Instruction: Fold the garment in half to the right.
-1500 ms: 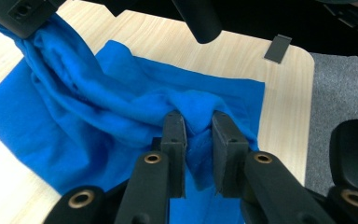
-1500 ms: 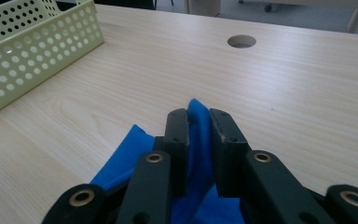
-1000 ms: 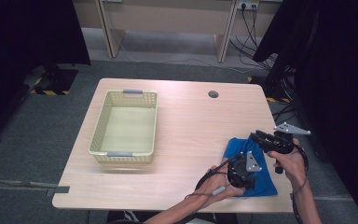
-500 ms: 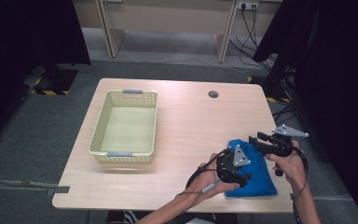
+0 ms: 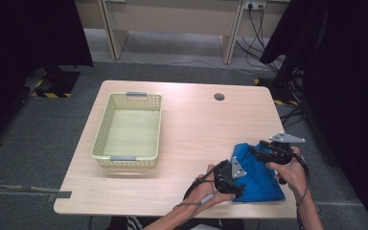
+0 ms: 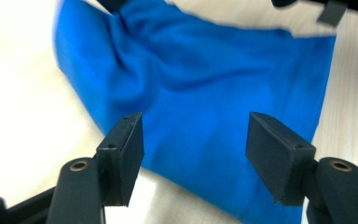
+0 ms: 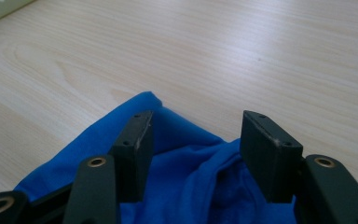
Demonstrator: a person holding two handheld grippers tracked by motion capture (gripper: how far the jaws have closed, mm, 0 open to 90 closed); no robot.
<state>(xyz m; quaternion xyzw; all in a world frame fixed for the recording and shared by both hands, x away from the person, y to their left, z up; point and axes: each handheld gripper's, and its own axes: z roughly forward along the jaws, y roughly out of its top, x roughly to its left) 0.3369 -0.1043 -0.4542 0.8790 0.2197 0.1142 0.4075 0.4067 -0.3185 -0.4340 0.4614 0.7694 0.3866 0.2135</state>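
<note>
My left tool [image 5: 235, 178] hangs over the near edge of the blue cloth [image 5: 258, 170], jaws just opened wide, gripping nothing. Farther right, my right tool [image 5: 264, 154] has likewise just opened over the cloth's far fold, on the counter's [image 5: 191, 139] near right corner.

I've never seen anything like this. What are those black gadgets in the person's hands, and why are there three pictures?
They are hand-held grippers, each carrying its own camera. The high view looks down on the table: the left gripper and right gripper are over a blue cloth, with an empty yellow basket farther left. The left gripper view and right gripper view look along each tool's black fingers. Both pairs have just been opening and stand apart over the cloth; neither is pinching it.
</note>
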